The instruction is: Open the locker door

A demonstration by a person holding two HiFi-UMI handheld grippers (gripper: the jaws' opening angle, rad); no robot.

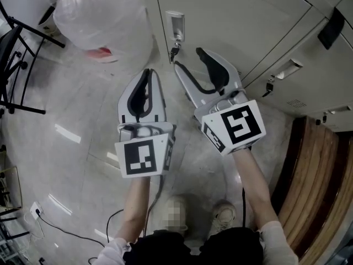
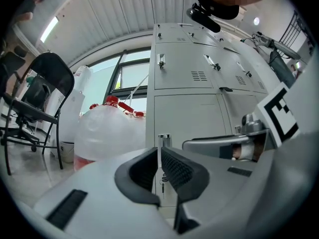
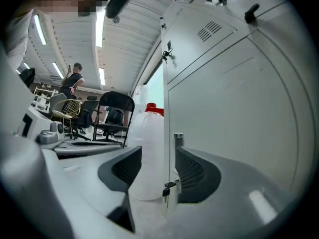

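The grey locker door (image 1: 231,21) is closed, with a metal handle plate (image 1: 175,24) and a key (image 1: 174,51) hanging in the lock at its left edge. My right gripper (image 1: 189,58) is open, and its fingertips straddle the space just below the key without touching it. In the right gripper view the key (image 3: 168,188) and the handle plate (image 3: 178,138) show between the spread jaws of the right gripper (image 3: 157,166). My left gripper (image 1: 148,73) is shut and empty, to the left of the door edge. The left gripper (image 2: 158,166) points at the handle plate (image 2: 164,139).
A big clear plastic bag (image 1: 102,15) with red parts stands left of the locker. A black chair (image 1: 16,54) is at the far left. A wooden bench (image 1: 314,186) is at the right. More lockers with handles (image 1: 289,68) adjoin. A cable and socket (image 1: 36,210) lie on the floor.
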